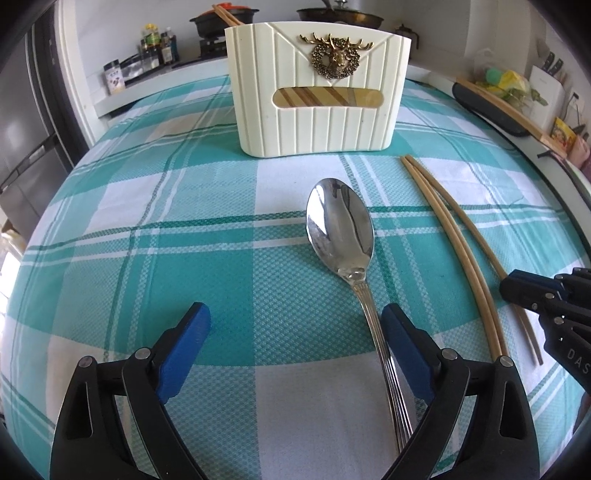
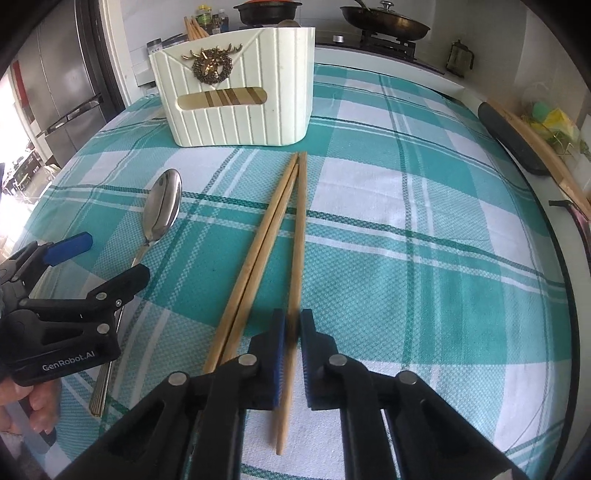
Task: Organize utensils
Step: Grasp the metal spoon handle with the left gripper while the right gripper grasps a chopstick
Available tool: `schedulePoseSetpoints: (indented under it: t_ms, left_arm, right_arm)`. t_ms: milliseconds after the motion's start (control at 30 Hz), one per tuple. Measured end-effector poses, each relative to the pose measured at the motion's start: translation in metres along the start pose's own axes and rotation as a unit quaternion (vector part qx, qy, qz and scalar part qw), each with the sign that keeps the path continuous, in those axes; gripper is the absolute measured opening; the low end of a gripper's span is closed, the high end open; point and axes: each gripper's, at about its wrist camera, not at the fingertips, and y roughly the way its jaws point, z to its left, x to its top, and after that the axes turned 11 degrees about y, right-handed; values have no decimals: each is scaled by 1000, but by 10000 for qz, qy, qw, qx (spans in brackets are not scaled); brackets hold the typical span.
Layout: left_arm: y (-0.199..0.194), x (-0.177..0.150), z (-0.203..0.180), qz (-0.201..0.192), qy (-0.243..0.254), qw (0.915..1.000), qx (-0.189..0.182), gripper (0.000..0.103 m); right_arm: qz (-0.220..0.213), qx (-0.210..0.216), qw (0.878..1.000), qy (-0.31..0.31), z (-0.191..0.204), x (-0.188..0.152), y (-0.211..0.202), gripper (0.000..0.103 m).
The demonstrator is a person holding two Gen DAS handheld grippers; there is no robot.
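A silver spoon (image 1: pixel 341 225) lies on the checked cloth, bowl towards the cream utensil holder (image 1: pixel 317 88). My left gripper (image 1: pixel 295 325) is open, low over the cloth, with the spoon's handle (image 1: pixel 388 362) lying just inside its right finger (image 1: pixel 402 350). Three wooden chopsticks (image 2: pixel 273 229) lie right of the spoon. My right gripper (image 2: pixel 292 325) is nearly closed around the rightmost chopstick (image 2: pixel 301 221), pads close on both sides. The holder (image 2: pixel 236 96) has chopsticks (image 2: pixel 194 27) standing in it at the back left. The right gripper also shows in the left wrist view (image 1: pixel 532 291).
The table has a teal and white checked cloth (image 2: pixel 424 240). A black tray with a long wooden stick (image 2: pixel 517 144) lies at the right edge. Behind are a stove with pans (image 2: pixel 384 22), bottles (image 1: pixel 155 48) and a fridge (image 1: pixel 26 122) at left.
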Motion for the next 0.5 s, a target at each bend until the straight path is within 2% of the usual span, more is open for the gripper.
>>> schedulePoseSetpoints:
  t_ms: [267,500]
  left_arm:
    - [-4,-5,5,22,76,10000,30,95]
    - [-14,-23,34,240,94,9997,29,95]
  right_arm:
    - [12,-328,9989,326,-32,-15,-13,7]
    - [169,-498,9964,659,-82,-39,-32,7]
